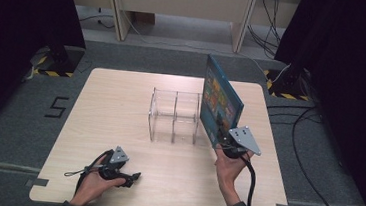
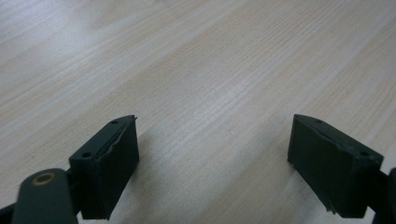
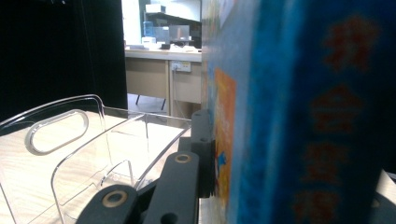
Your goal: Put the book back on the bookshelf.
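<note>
Blue book (image 1: 219,102) clamped upright in right tongs (image 1: 224,139).

Light wood-grain table (image 1: 120,107) standing on grey carpet. Clear acrylic divider rack (image 1: 175,116) sitting directly on it, right of centre, upright, compartments empty. Left gripper (image 1: 132,177) resting near front-left edge.

Bare bench (image 1: 120,107) all around the left claw (image 1: 132,178); mid-bench, the clear rack (image 1: 175,116) blocks the way, the book (image 1: 219,104) upright just right of it.
</note>
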`<state>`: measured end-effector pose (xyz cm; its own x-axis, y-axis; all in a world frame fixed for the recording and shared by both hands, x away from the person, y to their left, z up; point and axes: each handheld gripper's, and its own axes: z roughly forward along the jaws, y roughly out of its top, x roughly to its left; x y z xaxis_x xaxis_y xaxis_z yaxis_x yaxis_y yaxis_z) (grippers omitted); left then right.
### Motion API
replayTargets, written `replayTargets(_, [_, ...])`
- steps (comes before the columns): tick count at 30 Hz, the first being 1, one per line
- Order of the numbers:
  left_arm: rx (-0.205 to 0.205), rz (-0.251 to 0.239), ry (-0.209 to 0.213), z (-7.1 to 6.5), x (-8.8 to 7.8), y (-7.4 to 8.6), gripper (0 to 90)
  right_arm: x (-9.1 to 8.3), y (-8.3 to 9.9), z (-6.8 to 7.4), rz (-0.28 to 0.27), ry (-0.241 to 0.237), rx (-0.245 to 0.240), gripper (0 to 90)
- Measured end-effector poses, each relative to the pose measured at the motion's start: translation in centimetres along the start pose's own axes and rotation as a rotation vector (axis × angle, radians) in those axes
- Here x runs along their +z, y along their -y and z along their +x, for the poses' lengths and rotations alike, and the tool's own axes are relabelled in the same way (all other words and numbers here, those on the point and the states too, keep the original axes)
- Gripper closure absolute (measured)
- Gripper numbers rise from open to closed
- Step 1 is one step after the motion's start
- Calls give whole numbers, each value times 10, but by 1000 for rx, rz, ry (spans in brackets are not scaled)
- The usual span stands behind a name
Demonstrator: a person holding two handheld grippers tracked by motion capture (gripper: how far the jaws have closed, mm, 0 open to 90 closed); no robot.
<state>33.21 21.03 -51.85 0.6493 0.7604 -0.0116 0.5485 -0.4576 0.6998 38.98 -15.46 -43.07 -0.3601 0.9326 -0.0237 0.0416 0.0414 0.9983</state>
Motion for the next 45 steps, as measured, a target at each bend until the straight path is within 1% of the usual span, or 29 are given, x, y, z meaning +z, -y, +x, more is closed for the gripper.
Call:
replayTargets(2, [2, 0, 3, 0, 0, 0, 153, 3, 3, 0, 8, 5, -11, 829])
replayTargets(7, [1, -1, 4, -1, 0, 0, 153, 6, 5, 0, 5, 19, -14, 829])
replayTargets(11, [-1, -5, 6, -1, 0, 0, 152, 9, 8, 1, 6, 18, -10, 829])
replayTargets(13, [-1, -5, 6, -1, 0, 0, 153, 10, 9, 2, -3, 22, -5, 829])
replayTargets(17, [1, -5, 7, -1, 0, 0, 153, 12, 11, 2, -6, 28, 0, 828])
replayTargets(18, [1, -4, 8, -1, 0, 0, 153, 12, 11, 2, -11, 35, 11, 828])
replayTargets(19, [4, -2, 9, -1, 0, 0, 153, 12, 11, 2, -11, 35, 11, 828])
replayTargets(21, [7, 0, 7, -2, 0, 0, 152, 11, 14, 2, -18, 44, 34, 828])
replayTargets(24, [11, 0, 11, -2, 0, 0, 152, 9, 16, 3, -24, 52, 38, 826])
replayTargets(27, [11, 0, 12, -3, 0, 0, 152, 8, 18, 4, -28, 67, 64, 824])
replayTargets(33, [11, 0, 13, -3, 0, 0, 152, 4, 23, 6, -30, 73, 38, 811])
replayTargets(35, [12, 0, 13, -3, 0, 0, 152, 4, 22, 6, -32, 70, 42, 804])
replayTargets(37, [11, 0, 13, -3, 0, 0, 152, 2, 21, 5, -47, 73, 20, 787])
replayTargets(40, [12, -1, 13, -3, 0, 0, 151, -2, 18, 3, -56, 64, 29, 773])
replayTargets(41, [11, -1, 13, -3, 0, 0, 152, -4, 15, 1, -62, 72, 25, 756])
replayTargets(42, [11, -1, 13, -3, 0, 0, 152, -4, 15, 1, -62, 72, 25, 756])
replayTargets(44, [11, -1, 12, -3, 0, 0, 152, -5, 15, -1, -52, 70, 40, 729])
replayTargets(45, [12, -1, 13, -3, 0, 0, 152, -7, 15, -2, -49, 72, 40, 719])
